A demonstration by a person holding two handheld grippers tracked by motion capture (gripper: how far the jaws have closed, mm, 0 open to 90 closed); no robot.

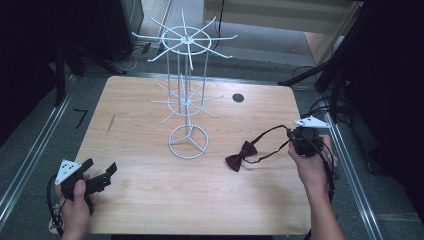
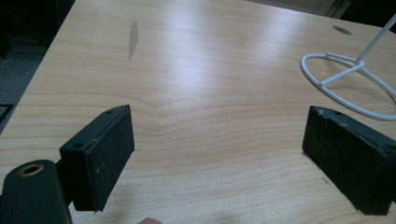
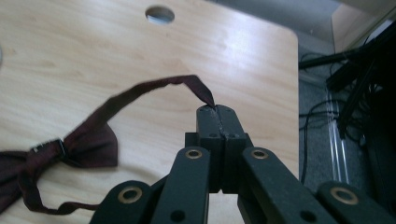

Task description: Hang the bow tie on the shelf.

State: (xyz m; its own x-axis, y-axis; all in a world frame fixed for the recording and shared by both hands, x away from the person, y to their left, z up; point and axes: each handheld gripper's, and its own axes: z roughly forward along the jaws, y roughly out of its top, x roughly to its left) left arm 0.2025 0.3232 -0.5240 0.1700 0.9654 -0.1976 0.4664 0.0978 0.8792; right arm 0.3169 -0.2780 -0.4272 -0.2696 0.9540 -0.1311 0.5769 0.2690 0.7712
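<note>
From the high view, a dark red bow tie (image 1: 241, 155) lies on the table (image 1: 150, 200) right of the white wire rack (image 1: 186, 90), its strap running up to the right gripper (image 1: 300, 137). The left gripper (image 1: 97, 175) waits near the table's left corner. If the strap gets lifted toward the rack, the thin band could slip free, as little of it seems caught.

In the left gripper view, the fingers (image 2: 109, 154) stand wide apart over bare wood, holding nothing.

In the right gripper view, the fingers (image 3: 208, 126) are pressed together, pinching the strap (image 3: 154, 88) at their tips.
</note>
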